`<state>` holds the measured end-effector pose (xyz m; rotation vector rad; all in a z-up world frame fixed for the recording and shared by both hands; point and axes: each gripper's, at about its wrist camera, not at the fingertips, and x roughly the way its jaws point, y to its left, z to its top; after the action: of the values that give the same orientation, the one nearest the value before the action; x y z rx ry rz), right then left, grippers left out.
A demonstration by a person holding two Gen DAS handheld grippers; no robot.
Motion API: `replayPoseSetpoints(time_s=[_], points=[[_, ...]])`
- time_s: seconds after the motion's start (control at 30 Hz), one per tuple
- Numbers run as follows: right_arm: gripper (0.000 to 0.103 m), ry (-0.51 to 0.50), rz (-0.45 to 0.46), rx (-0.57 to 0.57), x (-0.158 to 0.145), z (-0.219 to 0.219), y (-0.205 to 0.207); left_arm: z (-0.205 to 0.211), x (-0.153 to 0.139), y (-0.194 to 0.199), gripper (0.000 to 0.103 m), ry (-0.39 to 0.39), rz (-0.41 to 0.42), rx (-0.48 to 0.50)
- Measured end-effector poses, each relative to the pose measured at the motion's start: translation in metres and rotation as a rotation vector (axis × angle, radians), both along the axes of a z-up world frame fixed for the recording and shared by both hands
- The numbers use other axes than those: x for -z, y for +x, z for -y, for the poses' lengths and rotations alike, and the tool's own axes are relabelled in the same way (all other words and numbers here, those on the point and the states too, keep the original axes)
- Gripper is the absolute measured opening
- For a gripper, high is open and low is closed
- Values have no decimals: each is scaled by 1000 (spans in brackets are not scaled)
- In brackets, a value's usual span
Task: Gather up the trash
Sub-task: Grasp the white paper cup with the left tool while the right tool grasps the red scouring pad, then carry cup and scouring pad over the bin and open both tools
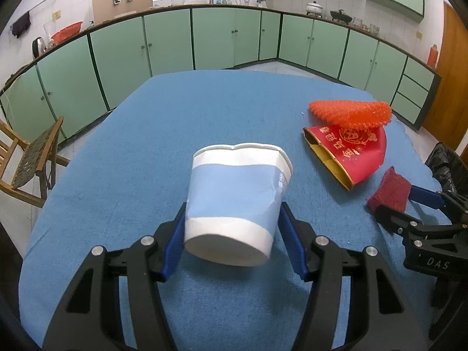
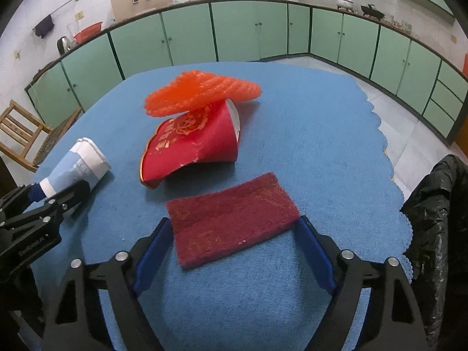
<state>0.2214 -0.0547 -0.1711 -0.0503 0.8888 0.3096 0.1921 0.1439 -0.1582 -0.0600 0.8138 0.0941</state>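
My left gripper [image 1: 233, 206] is shut on a blue-and-white paper cup [image 1: 234, 193], held tilted above the blue tablecloth [image 1: 146, 134] with its base toward the camera. The right wrist view shows that cup [image 2: 79, 166] in the left gripper [image 2: 58, 188] at the left. My right gripper [image 2: 234, 220] has its blue pads against both ends of a dark red scouring pad [image 2: 231, 219], low over the cloth. The left wrist view shows this pad [image 1: 389, 190] in the right gripper [image 1: 392, 201] at the right. Beyond lies a crushed red paper cup [image 2: 193, 143] with an orange foam net [image 2: 201, 90] on it.
A black trash bag [image 2: 433, 204] hangs past the table's right edge, also seen as the bag [image 1: 444, 163] in the left wrist view. A wooden chair [image 1: 32, 158] stands left of the table. Green cabinets [image 1: 222, 38] line the far walls.
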Motion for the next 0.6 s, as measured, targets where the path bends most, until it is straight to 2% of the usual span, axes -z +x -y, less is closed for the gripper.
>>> replayPoseSetpoints(time_s=[0.27,0.6], points=[[80,38,41,30,-13,15,-11,4,-8,-6,58,4,28,-2],[80,73,125,62,-52,34,-33,25,-44,-22,58,12,117,40]])
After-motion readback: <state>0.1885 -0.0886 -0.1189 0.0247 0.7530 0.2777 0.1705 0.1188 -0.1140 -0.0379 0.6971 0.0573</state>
